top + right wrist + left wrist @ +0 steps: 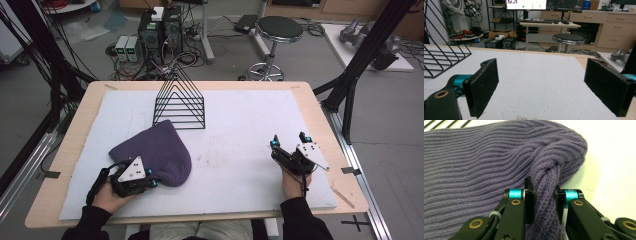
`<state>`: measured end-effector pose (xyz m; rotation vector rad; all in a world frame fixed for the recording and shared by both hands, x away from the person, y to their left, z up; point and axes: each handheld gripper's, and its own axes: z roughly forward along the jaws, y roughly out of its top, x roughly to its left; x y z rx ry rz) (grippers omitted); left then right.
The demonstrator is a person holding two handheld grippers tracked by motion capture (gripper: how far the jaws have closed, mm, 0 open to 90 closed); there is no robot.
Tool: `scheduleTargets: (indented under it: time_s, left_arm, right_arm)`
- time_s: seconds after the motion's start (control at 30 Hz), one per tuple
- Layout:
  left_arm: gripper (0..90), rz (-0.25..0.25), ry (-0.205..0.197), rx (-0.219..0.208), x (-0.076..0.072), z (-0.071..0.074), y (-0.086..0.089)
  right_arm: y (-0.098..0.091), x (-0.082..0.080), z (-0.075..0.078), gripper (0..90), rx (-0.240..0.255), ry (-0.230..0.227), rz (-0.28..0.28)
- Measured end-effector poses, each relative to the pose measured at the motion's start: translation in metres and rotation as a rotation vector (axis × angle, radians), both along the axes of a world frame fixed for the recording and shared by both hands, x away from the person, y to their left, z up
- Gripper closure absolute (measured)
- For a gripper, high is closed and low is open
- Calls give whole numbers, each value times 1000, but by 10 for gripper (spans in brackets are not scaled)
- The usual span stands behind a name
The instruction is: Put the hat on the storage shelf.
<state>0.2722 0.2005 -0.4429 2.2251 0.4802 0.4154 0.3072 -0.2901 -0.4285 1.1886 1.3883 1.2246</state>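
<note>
One grip made, I judge, and all else left. From the high view, my left gripper [151,183] bites the purple knit beanie [155,150], lying front-left on the white mat [240,150]. Left gripper view: jaws pinch a bunched fold. Right gripper view: my right gripper [541,87] gapes wide, empty.

Wooden table [80,117], white mat [240,150], purple beanie [155,147], wire rack [179,102]

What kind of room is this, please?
Most likely a robotics lab or workshop: computer towers and tangled cables on the floor, monitors on a desk, and a padded table inside a black metal frame.
</note>
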Motion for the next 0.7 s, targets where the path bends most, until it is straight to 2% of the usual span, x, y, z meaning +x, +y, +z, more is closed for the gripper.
scheduleTargets:
  time_s: [0.13,0.3,0.7]
  left_arm:
    - [778,15,12,-26,0,1,1]
    - [777,21,-17,-63,-1,5,3]
    - [777,18,-44,-155,3,23,7]
  right_arm:
    - [0,0,0,114,0,-1,1]
    - [0,0,0,114,1,0,2]
    - [1,0,0,115,-3,4,2]
